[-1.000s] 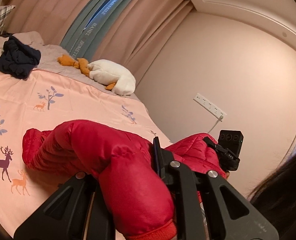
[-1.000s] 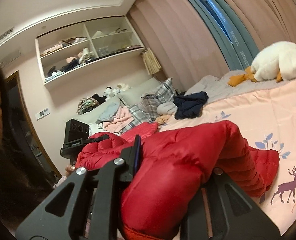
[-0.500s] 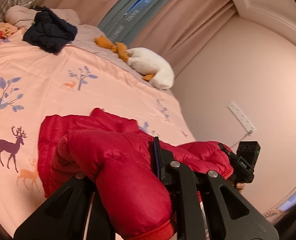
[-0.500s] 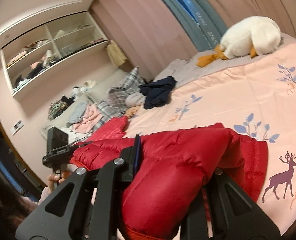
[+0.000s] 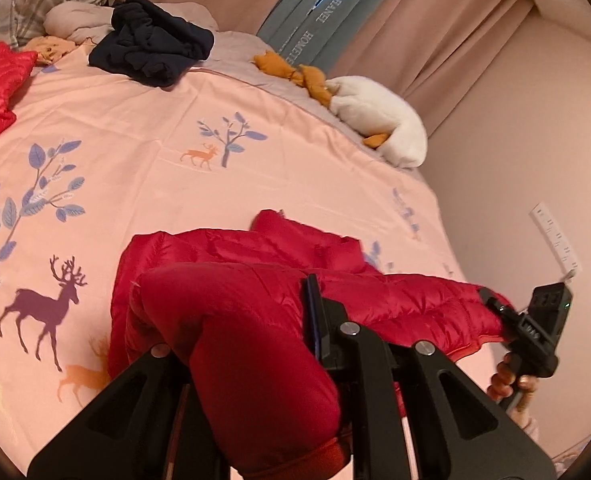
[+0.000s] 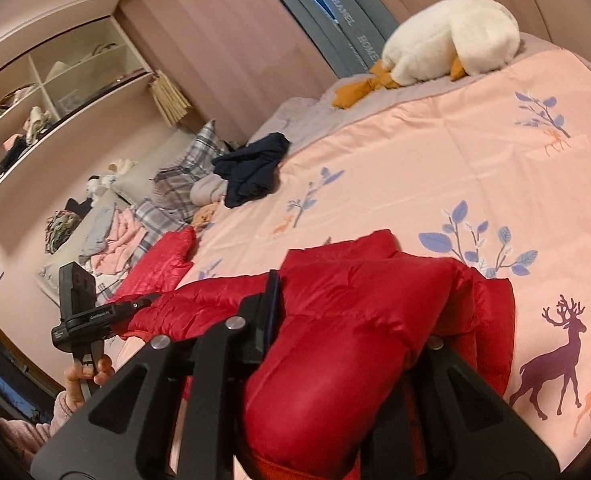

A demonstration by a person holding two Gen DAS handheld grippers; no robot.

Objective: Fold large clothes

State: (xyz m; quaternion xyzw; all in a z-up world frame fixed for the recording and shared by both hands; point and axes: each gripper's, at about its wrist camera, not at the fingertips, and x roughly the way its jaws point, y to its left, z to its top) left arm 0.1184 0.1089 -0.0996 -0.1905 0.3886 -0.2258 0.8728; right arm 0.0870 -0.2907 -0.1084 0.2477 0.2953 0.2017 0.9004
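Left wrist view: sits just behind the left gripper [image 5: 239,320], looks along its fingers and down across the bed [image 5: 143,128] toward the curtains [image 5: 423,28] and wall. Very near the red jacket [image 5: 255,328], which fills the lower frame. The right gripper [image 5: 535,328] shows at the right edge.

Right wrist view: sits just behind the right gripper [image 6: 351,320], faces across the bed [image 6: 455,140] toward the shelves [image 6: 55,92] and pillows. Equally near the red jacket [image 6: 335,340]. The left gripper [image 6: 83,316] shows at lower left.

Shared: jacket, bed, goose toy [image 5: 379,120] [image 6: 447,40], dark clothes [image 5: 151,44] [image 6: 251,168], curtains.
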